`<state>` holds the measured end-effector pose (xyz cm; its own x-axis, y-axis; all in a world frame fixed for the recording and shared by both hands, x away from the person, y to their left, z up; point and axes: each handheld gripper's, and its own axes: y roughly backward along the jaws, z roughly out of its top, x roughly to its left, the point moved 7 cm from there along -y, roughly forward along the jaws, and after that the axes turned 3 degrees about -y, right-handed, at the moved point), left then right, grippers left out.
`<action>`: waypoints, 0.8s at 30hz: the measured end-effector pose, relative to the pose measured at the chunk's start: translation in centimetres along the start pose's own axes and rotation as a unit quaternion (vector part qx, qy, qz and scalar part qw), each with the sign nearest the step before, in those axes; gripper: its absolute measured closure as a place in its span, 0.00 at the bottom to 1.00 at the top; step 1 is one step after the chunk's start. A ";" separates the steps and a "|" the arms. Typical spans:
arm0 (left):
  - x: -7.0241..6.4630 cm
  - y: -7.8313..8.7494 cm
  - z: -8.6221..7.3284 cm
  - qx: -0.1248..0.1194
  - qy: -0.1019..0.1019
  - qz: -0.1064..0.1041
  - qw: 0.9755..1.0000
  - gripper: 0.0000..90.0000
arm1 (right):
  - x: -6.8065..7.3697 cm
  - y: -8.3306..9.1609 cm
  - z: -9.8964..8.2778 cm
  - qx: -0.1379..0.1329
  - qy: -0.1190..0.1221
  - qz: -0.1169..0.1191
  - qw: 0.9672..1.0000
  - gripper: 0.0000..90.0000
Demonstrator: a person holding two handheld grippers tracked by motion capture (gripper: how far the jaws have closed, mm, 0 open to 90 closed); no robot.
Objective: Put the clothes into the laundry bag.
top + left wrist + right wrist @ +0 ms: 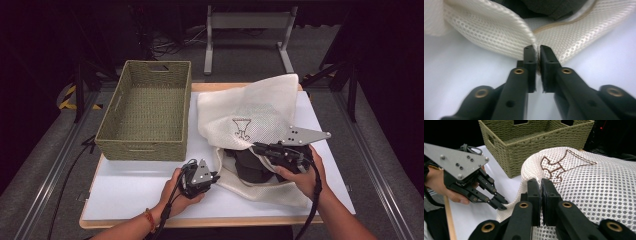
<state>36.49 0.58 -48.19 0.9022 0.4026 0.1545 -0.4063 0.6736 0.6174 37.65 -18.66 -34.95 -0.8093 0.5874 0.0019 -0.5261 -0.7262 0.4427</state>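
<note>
One woven basket (145,112) at bench left, one white mesh laundry bag (250,115) right of it, dark clothing (252,167) in its mouth. Left tool (216,178) pinches the bag's rim; right tool (256,147) pinches its upper layer. White bench (130,192), dark room with grey floor.

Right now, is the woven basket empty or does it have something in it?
Empty. The high view looks straight into the woven basket and shows bare woven floor and walls; the dark clothes sit in the mesh bag.
</note>
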 end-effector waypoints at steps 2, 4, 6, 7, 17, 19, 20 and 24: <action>0.2 0.9 0.5 -0.021 0.009 0.009 1.000 0.86 | 0.3 -0.1 0.1 0.000 0.001 0.004 1.000 0.96; 0.8 1.3 1.4 -0.037 0.029 0.024 0.999 0.71 | 0.5 -0.3 0.1 0.003 0.005 0.004 1.000 0.96; 1.3 1.7 2.7 -0.067 0.051 0.025 0.996 0.66 | 0.7 -0.7 0.0 0.007 0.005 0.005 1.000 0.96; 1.4 1.9 3.1 -0.078 0.058 0.024 0.995 0.61 | 0.8 -0.8 -0.1 0.007 0.007 0.004 1.000 0.96; 4.4 -1.9 3.2 -0.016 0.117 0.064 0.991 0.45 | 1.1 -0.6 -0.5 0.006 0.007 0.010 1.000 0.96; 5.0 -2.7 2.7 -0.005 0.130 0.058 0.990 0.55 | 1.1 -0.6 -0.6 0.006 0.008 0.010 1.000 0.96; 5.0 -2.7 2.7 -0.005 0.130 0.058 0.990 0.65 | 1.1 -0.6 -0.6 0.006 0.008 0.010 1.000 0.96; 6.3 -3.2 1.8 0.008 0.119 0.060 0.991 0.93 | 1.0 -0.6 -0.8 0.008 0.011 0.006 1.000 0.96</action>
<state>43.76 -0.14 -47.78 0.7863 0.6164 0.0423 -0.5053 0.6022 0.6180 36.97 -17.87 -35.92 -0.8217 0.5698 -0.0121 -0.5112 -0.7274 0.4577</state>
